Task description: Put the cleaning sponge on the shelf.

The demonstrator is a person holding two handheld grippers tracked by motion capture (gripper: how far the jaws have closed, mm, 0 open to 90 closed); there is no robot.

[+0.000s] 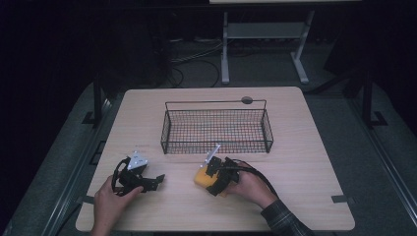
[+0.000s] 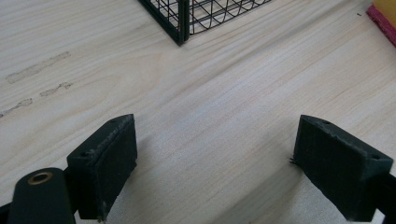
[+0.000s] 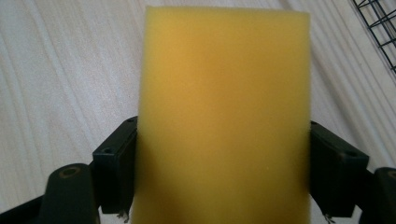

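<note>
A yellow sponge [image 3: 224,102] lies flat between the jaws of my right gripper [image 3: 224,158], which press on its two long sides. In the high view the sponge [image 1: 200,178] rests on the table in front of the wire basket, with the right gripper [image 1: 210,179] around it and a hand behind. The sponge's corner [image 2: 385,13], with a pink underside, appears at the top right of the left gripper view. My left gripper [image 1: 153,181] sits low over the table at the front left, open, with bare wood between its fingers [image 2: 105,163].
A black wire basket [image 1: 216,103] stands in the middle of the light wooden table [image 1: 305,162]; its corner [image 2: 180,21] is close ahead of the left gripper and its edge [image 3: 380,23] lies to the right of the sponge. Floor and table legs lie beyond the far edge.
</note>
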